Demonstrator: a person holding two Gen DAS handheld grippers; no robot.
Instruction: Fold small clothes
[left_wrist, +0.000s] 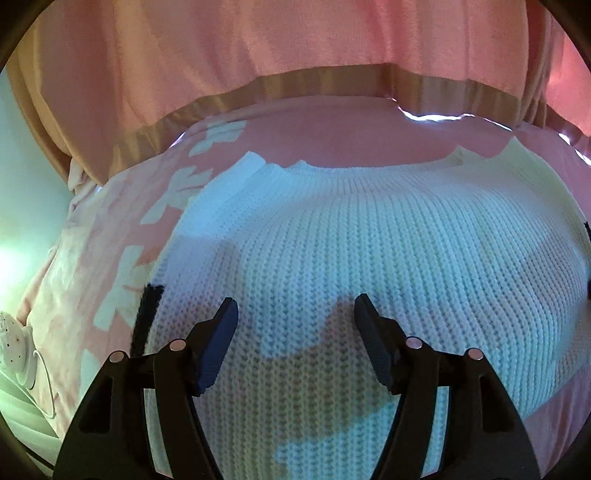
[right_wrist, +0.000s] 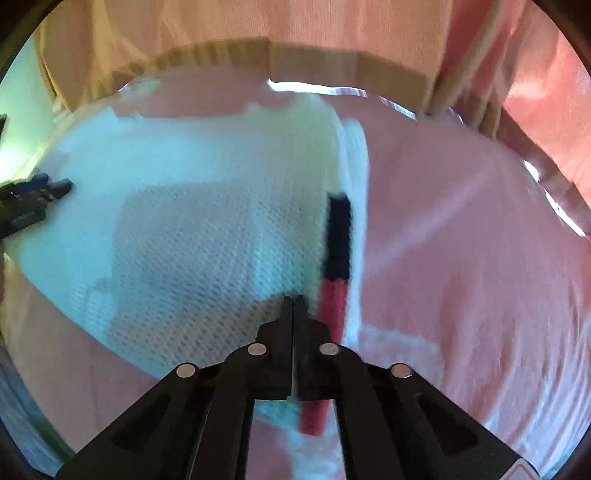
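The left gripper (left_wrist: 295, 306) hangs over a white knit sweater (left_wrist: 369, 229), its jaws standing wide apart with nothing between them. Each finger carries a blue pad (left_wrist: 218, 343). The gripper's shadow falls on the knit just beyond the fingertips. The sweater lies spread flat, its ribbed neckline (left_wrist: 354, 177) at the far side. A black strip (left_wrist: 146, 314) runs along the sweater's left edge, near the left finger. Under the sweater lies a pink cover (left_wrist: 122, 229) with pale flower shapes. Beyond it hangs pink fabric (left_wrist: 258, 44) with a tan band (left_wrist: 325, 83) along its lower edge. A white cabled device (left_wrist: 14, 339) sits at the far left.
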